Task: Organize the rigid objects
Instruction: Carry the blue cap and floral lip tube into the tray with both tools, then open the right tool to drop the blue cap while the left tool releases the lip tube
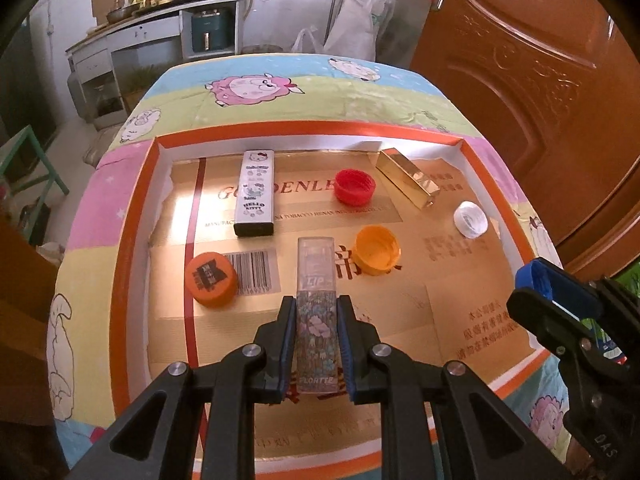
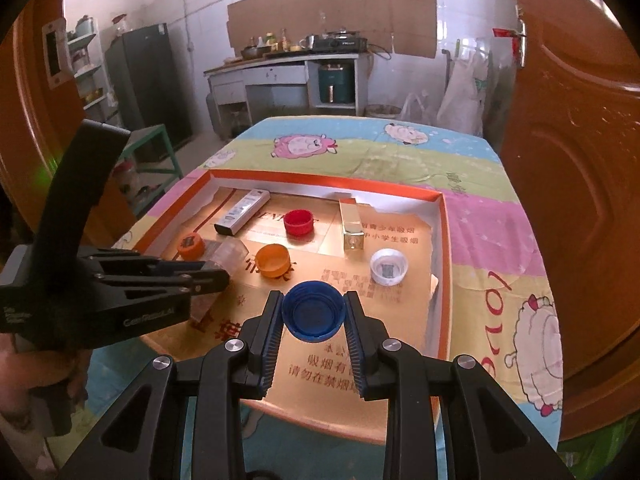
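My left gripper (image 1: 316,308) is shut on a clear floral lip-gloss tube (image 1: 316,312), held over the near part of the orange-rimmed cardboard tray (image 1: 132,208). My right gripper (image 2: 313,300) is shut on a blue bottle cap (image 2: 313,315), open side up, above the tray's near middle; it also shows at the right edge of the left wrist view, the blue cap (image 1: 534,280) in its fingers. In the tray lie a Hello Kitty box (image 1: 256,194), a gold box (image 1: 408,178), a red cap (image 1: 355,187), a yellow-orange cap (image 1: 377,250), an orange cap (image 1: 211,279) and a white cap (image 1: 471,219).
The tray sits on a table with a cartoon sheep cloth (image 1: 280,92). A brown wooden door (image 1: 540,92) stands close at the right. A green stool (image 1: 28,160) is to the left, and a kitchen counter (image 2: 288,64) lies beyond.
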Demonstrator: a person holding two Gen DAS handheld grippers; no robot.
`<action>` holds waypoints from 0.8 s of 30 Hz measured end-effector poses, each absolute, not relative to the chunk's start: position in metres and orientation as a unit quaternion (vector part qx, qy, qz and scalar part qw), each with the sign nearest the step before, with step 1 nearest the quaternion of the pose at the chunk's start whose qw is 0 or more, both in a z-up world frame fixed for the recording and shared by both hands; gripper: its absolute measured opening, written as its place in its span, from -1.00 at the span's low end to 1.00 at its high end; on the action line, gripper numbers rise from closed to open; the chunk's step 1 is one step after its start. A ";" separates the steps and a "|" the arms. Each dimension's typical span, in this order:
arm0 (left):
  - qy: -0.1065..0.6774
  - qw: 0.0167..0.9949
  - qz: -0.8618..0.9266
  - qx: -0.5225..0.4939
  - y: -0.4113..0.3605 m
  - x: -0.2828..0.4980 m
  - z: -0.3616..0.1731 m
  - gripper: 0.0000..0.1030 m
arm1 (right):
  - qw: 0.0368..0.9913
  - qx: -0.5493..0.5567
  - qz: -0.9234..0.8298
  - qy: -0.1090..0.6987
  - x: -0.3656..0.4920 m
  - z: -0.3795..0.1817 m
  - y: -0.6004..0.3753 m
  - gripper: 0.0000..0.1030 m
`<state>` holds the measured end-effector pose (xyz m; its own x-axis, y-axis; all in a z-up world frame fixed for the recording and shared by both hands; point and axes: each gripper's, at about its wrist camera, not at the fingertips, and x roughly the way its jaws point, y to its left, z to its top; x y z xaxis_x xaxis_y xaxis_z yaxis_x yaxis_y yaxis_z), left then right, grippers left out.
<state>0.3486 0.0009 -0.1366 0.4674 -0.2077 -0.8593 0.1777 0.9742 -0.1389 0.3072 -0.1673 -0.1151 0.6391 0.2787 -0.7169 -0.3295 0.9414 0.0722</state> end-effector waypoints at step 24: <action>0.483 0.868 -0.113 -0.016 0.007 0.353 -0.142 -0.60 | 0.887 -0.057 0.153 0.431 0.338 -0.148 -0.153 -0.40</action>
<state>0.3533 0.0067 -0.1423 0.5086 -0.2123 -0.8344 0.1817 0.9738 -0.1370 0.3376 -0.1531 -0.1482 0.5813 0.2222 -0.7828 -0.3202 0.9469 0.0311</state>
